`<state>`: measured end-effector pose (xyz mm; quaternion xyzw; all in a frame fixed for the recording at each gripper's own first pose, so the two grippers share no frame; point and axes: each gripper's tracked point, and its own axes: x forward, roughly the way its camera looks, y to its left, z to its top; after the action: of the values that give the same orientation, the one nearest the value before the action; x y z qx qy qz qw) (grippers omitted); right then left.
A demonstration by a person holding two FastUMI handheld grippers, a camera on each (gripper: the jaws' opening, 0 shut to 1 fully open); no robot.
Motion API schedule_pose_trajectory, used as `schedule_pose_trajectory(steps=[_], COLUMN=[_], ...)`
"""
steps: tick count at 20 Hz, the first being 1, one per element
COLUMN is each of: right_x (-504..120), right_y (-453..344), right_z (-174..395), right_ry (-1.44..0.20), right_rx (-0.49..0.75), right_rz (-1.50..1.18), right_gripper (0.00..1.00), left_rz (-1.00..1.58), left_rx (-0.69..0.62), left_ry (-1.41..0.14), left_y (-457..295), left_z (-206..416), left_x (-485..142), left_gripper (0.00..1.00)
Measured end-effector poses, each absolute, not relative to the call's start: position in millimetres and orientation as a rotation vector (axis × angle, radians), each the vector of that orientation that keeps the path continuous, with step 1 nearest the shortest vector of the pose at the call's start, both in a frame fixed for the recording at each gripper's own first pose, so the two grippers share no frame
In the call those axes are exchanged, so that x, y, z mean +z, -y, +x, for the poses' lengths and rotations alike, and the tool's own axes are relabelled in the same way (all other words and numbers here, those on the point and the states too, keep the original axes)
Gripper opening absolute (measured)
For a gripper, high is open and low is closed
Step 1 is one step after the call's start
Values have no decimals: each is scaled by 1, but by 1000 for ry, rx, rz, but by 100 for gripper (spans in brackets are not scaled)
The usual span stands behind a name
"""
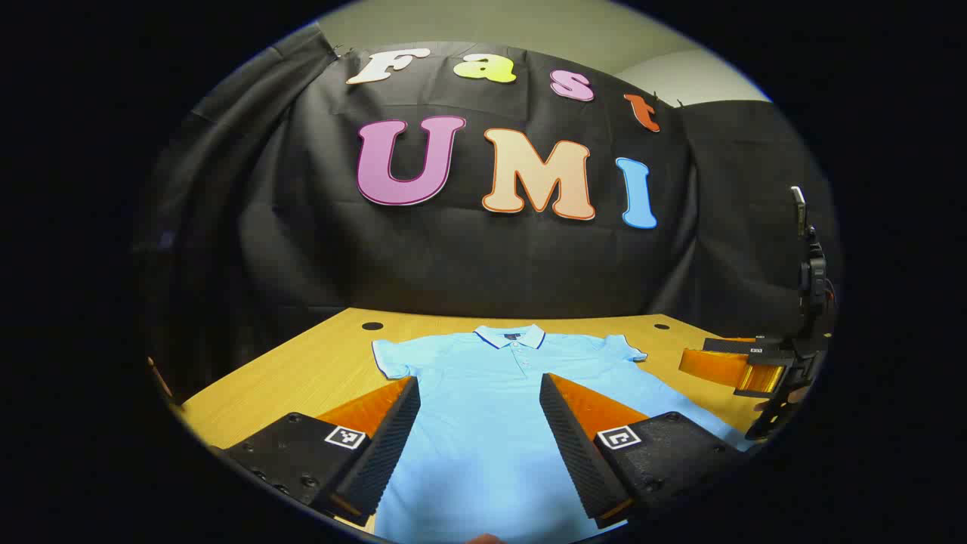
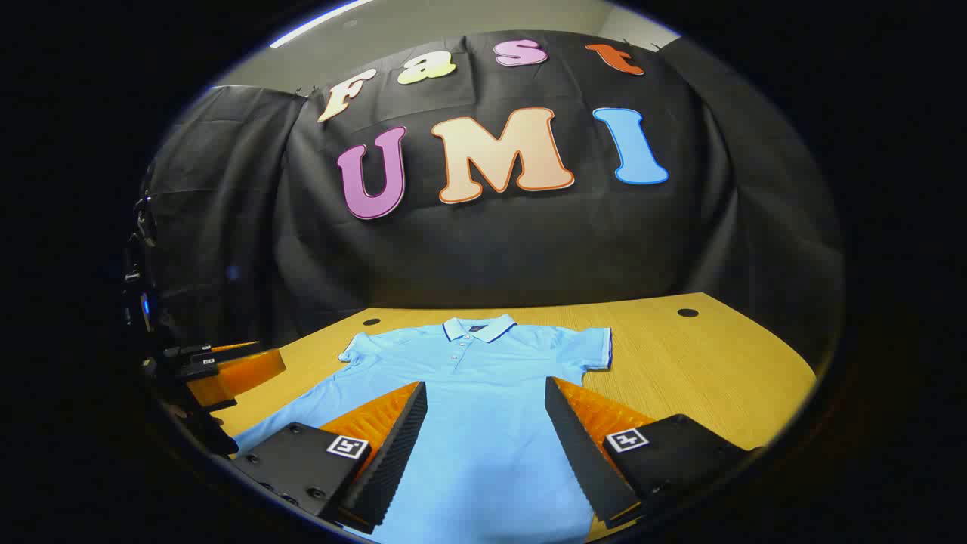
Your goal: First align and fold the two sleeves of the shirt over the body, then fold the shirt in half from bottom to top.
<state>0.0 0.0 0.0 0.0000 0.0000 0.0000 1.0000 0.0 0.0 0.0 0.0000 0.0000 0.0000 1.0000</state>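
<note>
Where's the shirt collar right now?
The collar sits at the far end of the shirt, toward the booth wall, between the two table holes; in the right gripper view it's at, ahead of the open right tool.

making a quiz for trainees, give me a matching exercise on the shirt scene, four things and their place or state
Things:
1. shirt
2. collar
3. left gripper
4. table

States:
A. open above the shirt's body
B. light blue, lying flat, sleeves unfolded
C. wooden, with round holes near its far edge
D. at the shirt's far end, dark-trimmed

Pairs: 1-B, 2-D, 3-A, 4-C
</note>
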Motion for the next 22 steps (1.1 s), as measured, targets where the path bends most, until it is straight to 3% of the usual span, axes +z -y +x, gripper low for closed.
schedule_pose_trajectory(steps=[11,16,17,19,20,21,22], right_x=[16,31,35,39,38,39,39], right_y=[36,51,54,61,65,69,75], right_z=[20,54,64,83,93,103,114], right_ry=[-90,-173,-187,-213,-232,-244,-254], right_rx=[-28,-37,-41,-51,-56,-68,-81], right_rz=[-28,-50,-47,-37,-27,-17,-12], right_gripper=[97,98,94,98,94,98,94], left_rz=[7,-1,-1,3,3,3,3], left_rx=[-9,-13,-10,-4,-2,-1,0], left_ry=[4,-8,-9,-8,-8,-9,-11], left_y=[0,-1,-2,-4,-6,-7,-7], left_z=[-1,0,1,2,2,3,3], left_x=[4,0,1,1,1,1,0], left_gripper=[95,95,95,95,95,95,95])
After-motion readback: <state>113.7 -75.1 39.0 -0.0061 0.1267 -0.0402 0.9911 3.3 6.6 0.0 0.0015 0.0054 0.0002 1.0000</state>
